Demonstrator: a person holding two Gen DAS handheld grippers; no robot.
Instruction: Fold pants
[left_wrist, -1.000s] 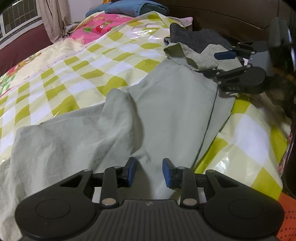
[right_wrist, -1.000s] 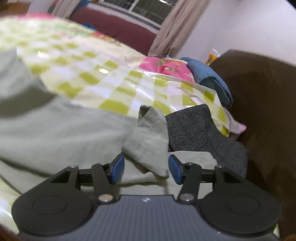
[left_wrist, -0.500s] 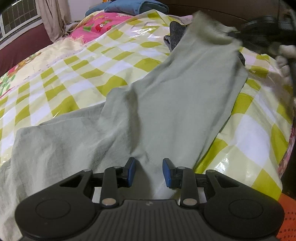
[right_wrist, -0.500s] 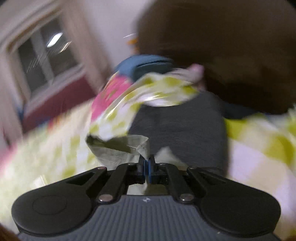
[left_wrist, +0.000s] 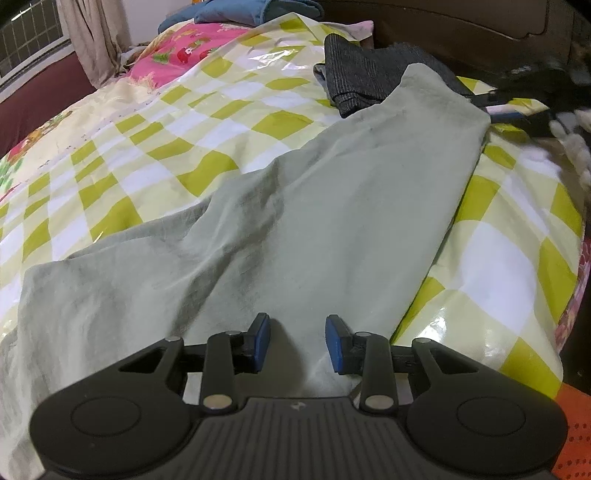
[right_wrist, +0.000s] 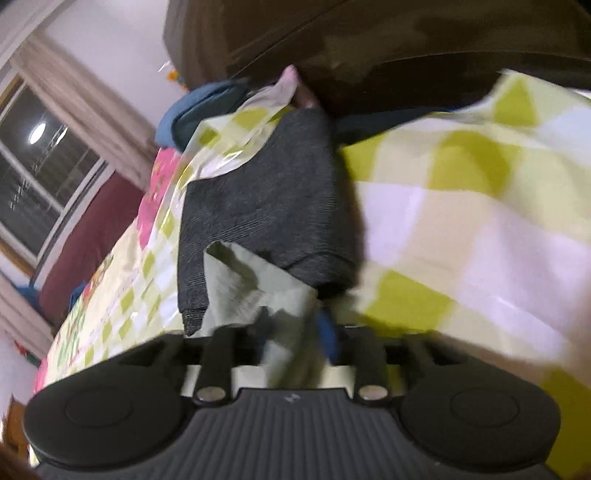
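While left fingers (left_wrist: 297, 343) stand apart over pants (left_wrist: 332, 221), right fingers' (right_wrist: 295, 332) state is unclear.

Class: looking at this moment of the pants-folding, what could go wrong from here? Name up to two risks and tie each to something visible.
1. The pale green pants overlap the dark grey garment, so a pull might drag it along.
2. The right claw has just been opening with the cuff between its jaws; the cuff could slip loose and crumple.

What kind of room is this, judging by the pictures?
Most likely a bedroom: a bed under a yellow-checked plastic cover, a dark wooden headboard, and a curtained window.
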